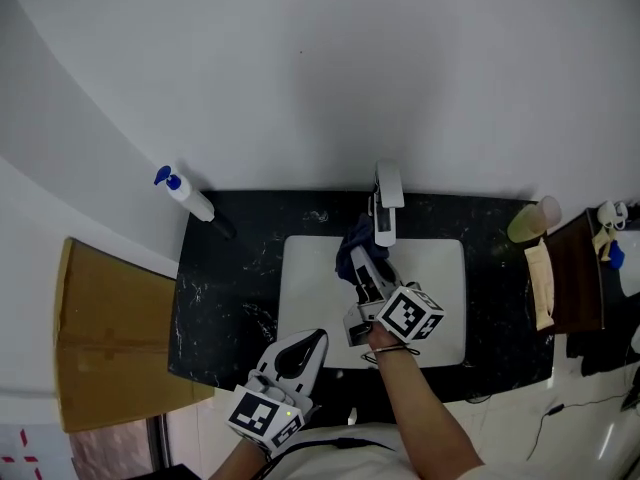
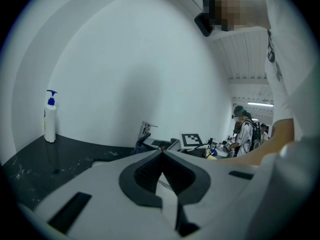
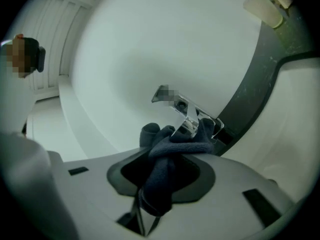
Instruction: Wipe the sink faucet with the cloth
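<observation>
The chrome faucet [image 1: 386,204] stands at the back rim of the white sink [image 1: 440,298]. My right gripper [image 1: 360,265] reaches over the basin, shut on a dark blue cloth [image 1: 355,240]. The cloth is bunched against the faucet's left side and base. In the right gripper view, rolled to one side, the cloth [image 3: 167,159] spills from between the jaws and wraps the faucet's [image 3: 186,115] lower part. My left gripper [image 1: 300,351] hovers at the sink's front left edge, shut with nothing in it. Its closed tips [image 2: 161,153] point towards the faucet [image 2: 145,130].
A black marbled counter [image 1: 225,278] surrounds the sink. A white spray bottle with a blue top [image 1: 184,193] stands at its back left corner. A pale bottle [image 1: 533,219] and a brown board [image 1: 578,268] sit at the right. Cardboard [image 1: 100,333] lies left of the counter.
</observation>
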Demonstrator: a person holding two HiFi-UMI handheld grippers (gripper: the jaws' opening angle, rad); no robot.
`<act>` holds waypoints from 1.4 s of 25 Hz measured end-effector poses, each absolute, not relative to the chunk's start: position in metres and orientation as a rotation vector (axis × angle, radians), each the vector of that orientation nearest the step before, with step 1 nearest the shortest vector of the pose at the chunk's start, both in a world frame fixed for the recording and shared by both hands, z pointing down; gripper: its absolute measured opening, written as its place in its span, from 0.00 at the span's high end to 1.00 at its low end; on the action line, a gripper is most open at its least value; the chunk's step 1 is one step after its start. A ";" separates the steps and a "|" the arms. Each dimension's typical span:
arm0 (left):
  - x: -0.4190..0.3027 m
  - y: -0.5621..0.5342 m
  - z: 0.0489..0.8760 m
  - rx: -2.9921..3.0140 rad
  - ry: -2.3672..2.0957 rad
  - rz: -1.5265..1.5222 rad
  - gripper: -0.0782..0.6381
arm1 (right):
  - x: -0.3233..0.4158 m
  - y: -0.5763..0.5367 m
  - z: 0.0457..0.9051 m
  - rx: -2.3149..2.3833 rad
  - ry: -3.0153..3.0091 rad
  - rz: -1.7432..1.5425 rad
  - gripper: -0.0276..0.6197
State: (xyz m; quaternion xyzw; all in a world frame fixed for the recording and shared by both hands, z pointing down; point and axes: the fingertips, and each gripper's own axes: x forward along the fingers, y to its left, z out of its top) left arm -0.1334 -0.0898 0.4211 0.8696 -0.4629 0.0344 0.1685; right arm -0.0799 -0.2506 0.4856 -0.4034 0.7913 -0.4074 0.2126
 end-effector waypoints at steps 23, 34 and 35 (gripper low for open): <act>-0.138 -0.095 0.426 2.464 -1.301 0.127 0.89 | -0.076 -0.310 0.480 -1.138 1.390 -1.387 0.77; -0.138 -0.100 0.427 2.469 -1.287 0.130 0.89 | -0.061 -0.303 0.521 -1.074 1.341 -1.370 0.77; -0.137 -0.100 0.427 2.472 -1.284 0.128 0.89 | -0.062 -0.298 0.513 -1.065 1.337 -1.376 0.77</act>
